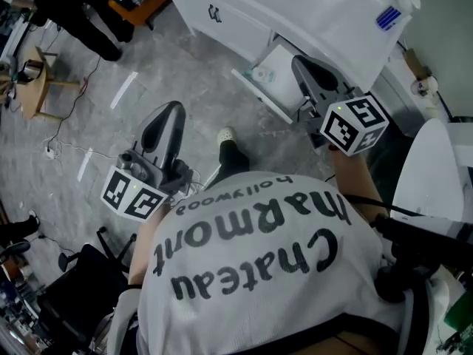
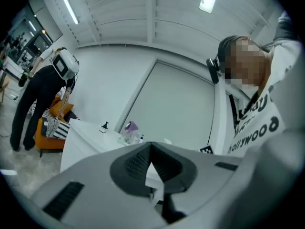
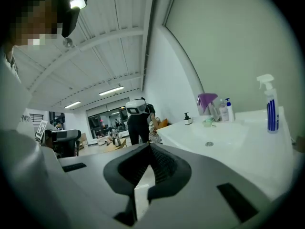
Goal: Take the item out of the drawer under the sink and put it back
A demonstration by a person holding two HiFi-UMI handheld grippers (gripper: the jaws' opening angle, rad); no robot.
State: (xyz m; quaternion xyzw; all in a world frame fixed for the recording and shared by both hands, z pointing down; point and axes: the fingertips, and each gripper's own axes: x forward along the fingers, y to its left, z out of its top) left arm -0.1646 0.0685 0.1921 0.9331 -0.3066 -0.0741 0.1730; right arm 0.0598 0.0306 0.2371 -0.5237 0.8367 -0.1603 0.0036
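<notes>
Only the head view is showing the drawer [image 1: 259, 93], which is standing pulled out of the white cabinet under the sink worktop [image 1: 332, 17]. The pale item [image 1: 264, 74] is lying inside it, too small to identify. Neither gripper view is taking in the drawer or the item. The right gripper view is looking across the basin [image 3: 224, 135] to a blue-striped spray bottle [image 3: 270, 104], a purple object [image 3: 207, 99] and a small pump bottle [image 3: 187, 117]. The left gripper view is catching only a far corner of the worktop with the same cluster of bottles. The left hand-held gripper [image 1: 168, 120] is hanging over the grey floor [image 1: 185, 72], well apart from the drawer. Its own view is showing its jaws clenched tip to tip on nothing. The right hand-held gripper [image 1: 307, 69] is sitting just over the drawer's right end and covering that part of it. Its jaws are likewise pressed together and empty. A second person in black [image 2: 33, 104], wearing a white headset, is bending at the far left beside an orange seat. A wooden stool [image 1: 33, 80] and loose cables are lying on the floor at the left. The wearer's printed white shirt [image 1: 251, 265] is filling the near part of the head view and hiding both hands.
</notes>
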